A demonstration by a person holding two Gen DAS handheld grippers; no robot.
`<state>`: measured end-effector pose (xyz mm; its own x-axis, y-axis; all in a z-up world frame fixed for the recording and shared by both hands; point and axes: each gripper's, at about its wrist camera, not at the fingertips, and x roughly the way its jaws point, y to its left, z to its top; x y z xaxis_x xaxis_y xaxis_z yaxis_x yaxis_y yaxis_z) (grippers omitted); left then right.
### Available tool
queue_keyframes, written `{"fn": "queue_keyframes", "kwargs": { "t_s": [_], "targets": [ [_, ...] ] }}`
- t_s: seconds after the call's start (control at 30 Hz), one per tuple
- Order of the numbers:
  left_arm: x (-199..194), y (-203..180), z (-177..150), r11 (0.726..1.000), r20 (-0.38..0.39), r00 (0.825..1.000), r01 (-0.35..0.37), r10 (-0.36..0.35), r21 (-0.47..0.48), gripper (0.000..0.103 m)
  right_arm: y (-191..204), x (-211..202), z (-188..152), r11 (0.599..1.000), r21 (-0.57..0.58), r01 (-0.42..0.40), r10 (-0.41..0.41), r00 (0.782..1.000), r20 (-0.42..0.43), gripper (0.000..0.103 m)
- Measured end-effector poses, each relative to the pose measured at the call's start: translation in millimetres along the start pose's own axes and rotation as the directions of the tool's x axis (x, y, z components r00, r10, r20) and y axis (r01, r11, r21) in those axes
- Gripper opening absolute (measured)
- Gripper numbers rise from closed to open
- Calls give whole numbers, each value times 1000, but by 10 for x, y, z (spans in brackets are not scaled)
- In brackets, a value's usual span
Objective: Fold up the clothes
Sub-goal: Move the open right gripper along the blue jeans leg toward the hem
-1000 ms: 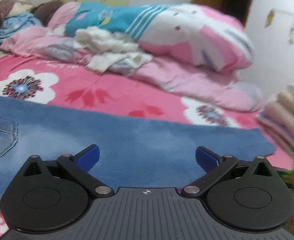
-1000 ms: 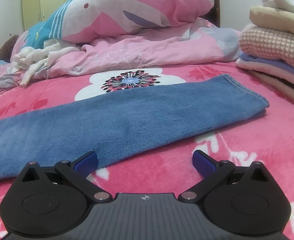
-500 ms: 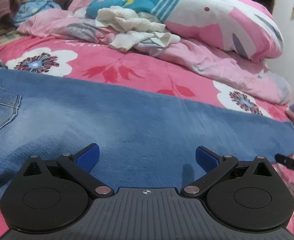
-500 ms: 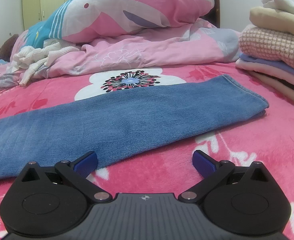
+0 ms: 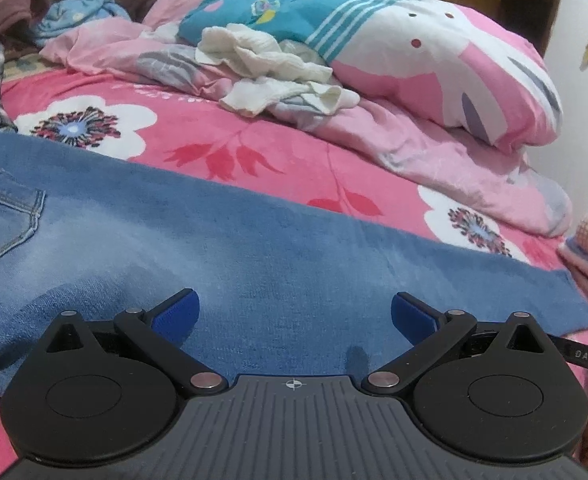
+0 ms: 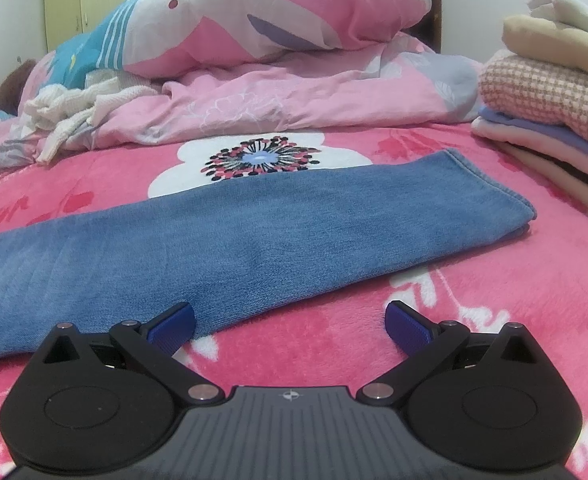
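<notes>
Left gripper [image 5: 295, 316], fingers spread and empty, hovers over the jeans [image 5: 221, 248] – legs stacked, lying long across the pink blanket [image 5: 253, 160]. Right gripper [image 6: 289, 322], likewise spread, sits near the hem [image 6: 490, 184]. Risk: pinching only 1 layer – the stacked legs would slide apart.

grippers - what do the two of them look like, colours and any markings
Both look alike. The left gripper and the right gripper each have a dark grey ribbed body with a small white crosshair mark, two round black discs at the sides, black linkage arms with silver rivets, and blue ribbed finger pads. No hands, sleeves or cables show.
</notes>
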<state>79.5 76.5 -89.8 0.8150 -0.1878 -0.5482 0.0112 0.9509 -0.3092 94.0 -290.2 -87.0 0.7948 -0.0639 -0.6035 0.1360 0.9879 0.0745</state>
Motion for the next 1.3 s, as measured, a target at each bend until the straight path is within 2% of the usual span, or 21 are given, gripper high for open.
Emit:
{"fn": "queue_keyframes", "kwargs": {
  "t_s": [0.2, 0.33, 0.5, 0.57, 0.6, 0.7, 0.9, 0.93, 1.07, 1.17, 1.3],
  "targets": [
    [27, 23, -7, 1000, -13, 1000, 7, -7, -13, 103, 111, -175, 290, 996, 12, -89, 89, 996, 28, 103],
    [41, 38, -9, 1000, -19, 1000, 7, -8, -25, 103, 414, -55, 469, 989, -70, -133, 135, 990, 30, 103],
    [70, 38, -5, 1000, -30, 1000, 3, -4, -27, 103, 759, 240, 569, 972, -142, -187, 187, 982, -17, 94],
    [79, 30, -3, 1000, -34, 999, -1, 0, -23, 103, 829, 381, 537, 969, -160, -186, 179, 982, -61, 83],
    [82, 26, -2, 1000, -36, 999, -3, 2, -22, 103, 865, 452, 521, 968, -169, -186, 174, 981, -83, 81],
    [88, 19, 3, 1000, -44, 999, -6, 5, -19, 103, 725, 537, 385, 974, -158, -164, 144, 981, -127, 76],
    [86, 18, 10, 1000, -56, 998, -10, 9, -26, 103, 439, 203, 241, 973, -178, -147, 125, 984, -130, 75],
    [88, 12, 10, 1000, -58, 998, -14, 13, -26, 103, 393, 153, 263, 975, -165, -147, 126, 983, -130, 68],
    [102, -27, 5, 999, -63, 997, -35, 34, -15, 103, 246, -15, 403, 982, -112, -155, 143, 983, -112, 61],
    [117, -55, 7, 999, -67, 997, -51, 50, -11, 103, 292, -16, 538, 980, -117, -161, 152, 985, -80, 61],
    [135, -86, 10, 998, -75, 995, -67, 67, 2, 103, 437, 186, 576, 975, -141, -172, 159, 982, -99, 59]
  ]
}}
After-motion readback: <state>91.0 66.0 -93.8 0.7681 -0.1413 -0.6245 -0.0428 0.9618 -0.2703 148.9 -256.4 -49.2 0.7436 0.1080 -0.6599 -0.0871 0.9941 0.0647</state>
